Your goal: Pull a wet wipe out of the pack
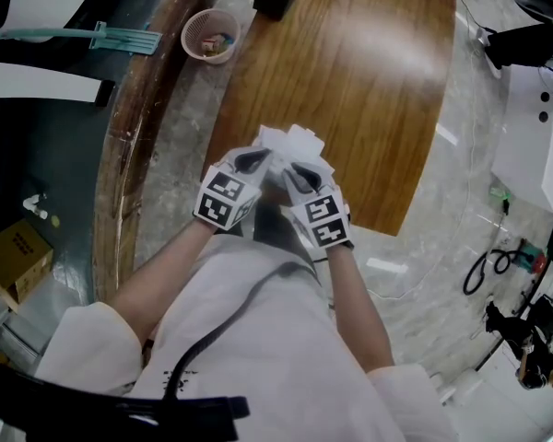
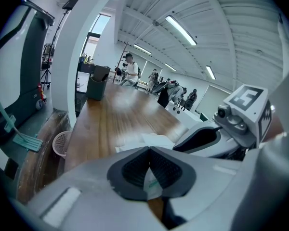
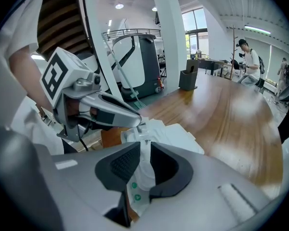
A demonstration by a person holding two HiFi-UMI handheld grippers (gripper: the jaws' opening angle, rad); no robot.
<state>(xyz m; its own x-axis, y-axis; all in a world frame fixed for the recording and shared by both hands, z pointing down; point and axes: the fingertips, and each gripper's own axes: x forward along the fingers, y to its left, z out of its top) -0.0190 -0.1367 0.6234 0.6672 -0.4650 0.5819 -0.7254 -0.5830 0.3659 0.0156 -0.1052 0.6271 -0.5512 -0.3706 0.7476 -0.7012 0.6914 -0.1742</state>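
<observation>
Wet wipe pack (image 3: pixel 176 134) is up off the wooden surface (image 1: pixel 350 81), held over its near edge right in front of the person, pinched by both grippers. Left gripper (image 2: pixel 149 153) has its fingers (image 2: pixel 132 170) fully closed on a thin white bit with green print. From the right gripper view that looks like a small tab at the near top of the pack, can't tell if it's the flap or the first wipe. Right gripper (image 3: pixel 143 150) has its fingers (image 3: pixel 123 165) clamped on the pack's body, with white film with little green dots bunched in the gap and hanging below it. So the pack sits in both sets of fingers, the two tips just beside each other, and most of the pack sticks out on the far side of them.

My take on the step: one side has to anchor the pack and the other should hold just the wipe. I'd leave the right one squeezing the body, make sure the left has only the loose sheet and not the film, then pull away slow and straight. Grab film too and the whole pack probably just stretches or slips out
</observation>
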